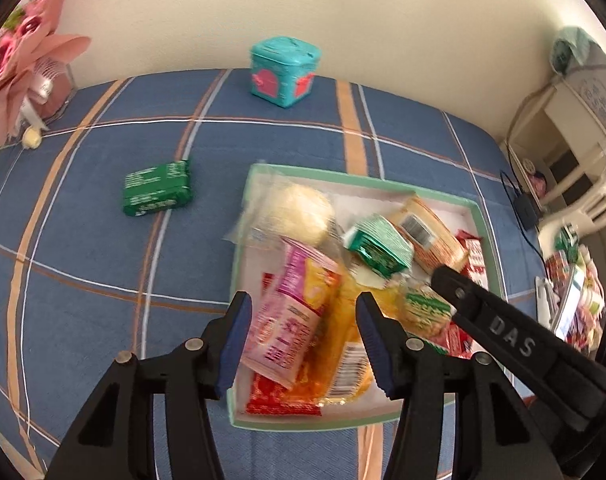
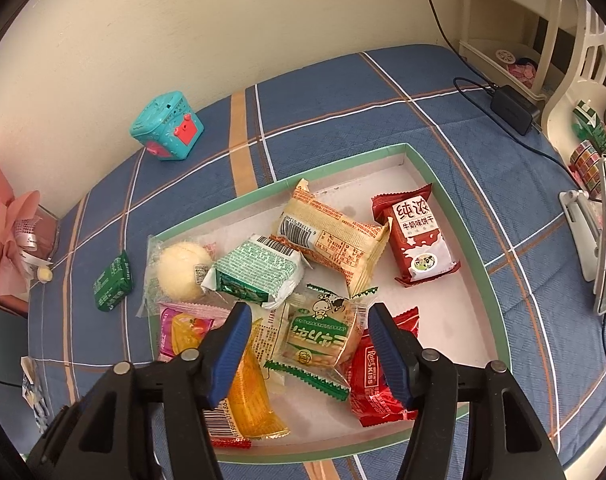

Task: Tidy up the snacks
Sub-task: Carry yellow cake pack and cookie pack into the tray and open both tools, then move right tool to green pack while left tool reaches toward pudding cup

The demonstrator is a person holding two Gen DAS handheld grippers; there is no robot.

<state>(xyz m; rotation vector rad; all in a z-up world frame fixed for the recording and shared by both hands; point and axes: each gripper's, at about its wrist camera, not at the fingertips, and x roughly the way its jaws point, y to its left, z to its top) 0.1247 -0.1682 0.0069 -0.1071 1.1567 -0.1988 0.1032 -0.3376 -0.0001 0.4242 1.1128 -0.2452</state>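
A green-rimmed shallow box (image 1: 343, 178) (image 2: 455, 216) on the blue plaid cloth holds several snack packets. My left gripper (image 1: 303, 340) is open above its near left part, over a pink packet (image 1: 291, 316) and an orange one (image 1: 343, 344). My right gripper (image 2: 307, 344) is open above a green-and-clear biscuit packet (image 2: 323, 332); one of its fingers (image 1: 503, 324) shows in the left wrist view. A dark green packet (image 1: 157, 188) (image 2: 113, 282) lies on the cloth left of the box.
A teal tin (image 1: 283, 70) (image 2: 167, 126) stands by the far wall. A pink bouquet (image 1: 19, 68) (image 2: 3, 248) is at the far left. A black charger with cable (image 2: 513, 108) and cream shelves (image 2: 515, 20) are on the right.
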